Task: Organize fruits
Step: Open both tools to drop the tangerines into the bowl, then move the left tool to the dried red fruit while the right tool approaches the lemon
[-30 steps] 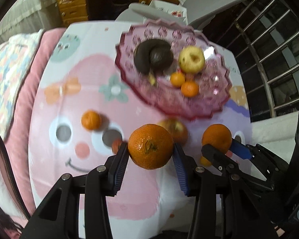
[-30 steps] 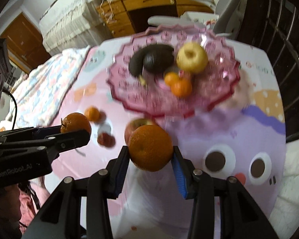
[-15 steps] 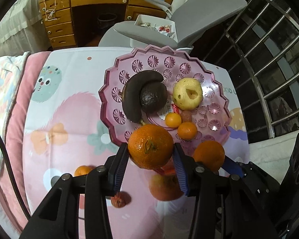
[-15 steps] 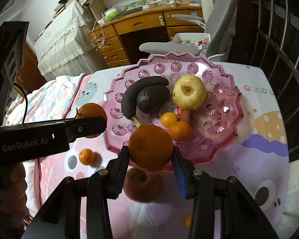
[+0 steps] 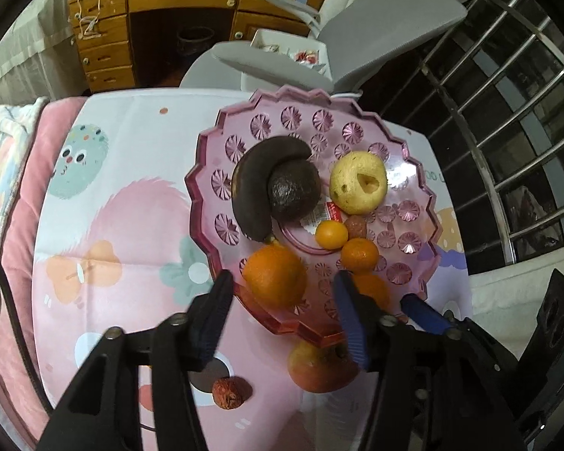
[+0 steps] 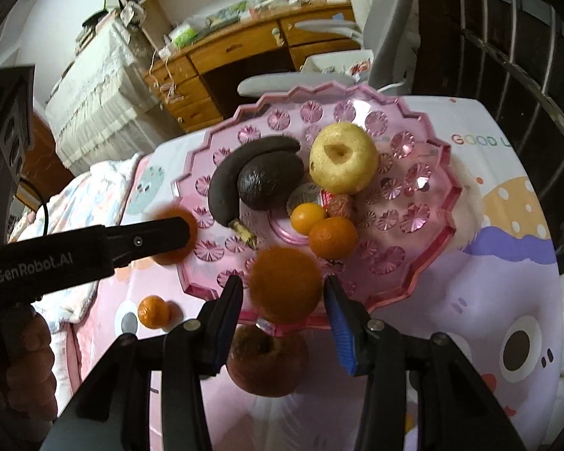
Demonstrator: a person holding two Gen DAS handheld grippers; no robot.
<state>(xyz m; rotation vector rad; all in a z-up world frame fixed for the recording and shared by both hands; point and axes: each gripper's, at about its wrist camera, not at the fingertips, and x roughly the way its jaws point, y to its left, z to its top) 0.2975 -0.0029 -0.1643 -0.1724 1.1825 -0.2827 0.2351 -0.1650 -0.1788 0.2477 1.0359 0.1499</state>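
Note:
A pink glass plate [image 5: 413, 150] [image 6: 432, 233] holds a blackened banana [image 5: 248, 191], an avocado [image 5: 293, 191], a yellow apple [image 5: 359, 182] and small oranges [image 5: 359, 255]. My left gripper [image 5: 282, 293] is open; its large orange [image 5: 274, 276] sits loose between the fingers over the plate's near rim. My right gripper [image 6: 284, 293] is open too, with its large orange [image 6: 285, 283] blurred between the fingers above the plate's front edge. The right gripper also shows in the left wrist view [image 5: 421, 312].
A red apple [image 6: 267, 360] [image 5: 319, 368] lies on the cartoon-print cloth just in front of the plate. A small mandarin [image 6: 152, 312] and a red date [image 5: 227, 392] lie on the cloth to the left. A grey chair [image 5: 357, 34] and a wooden desk [image 5: 150, 26] stand behind.
Both grippers have moved forward over the plate's near rim and opened. The two large oranges are no longer gripped and have dropped toward the plate.

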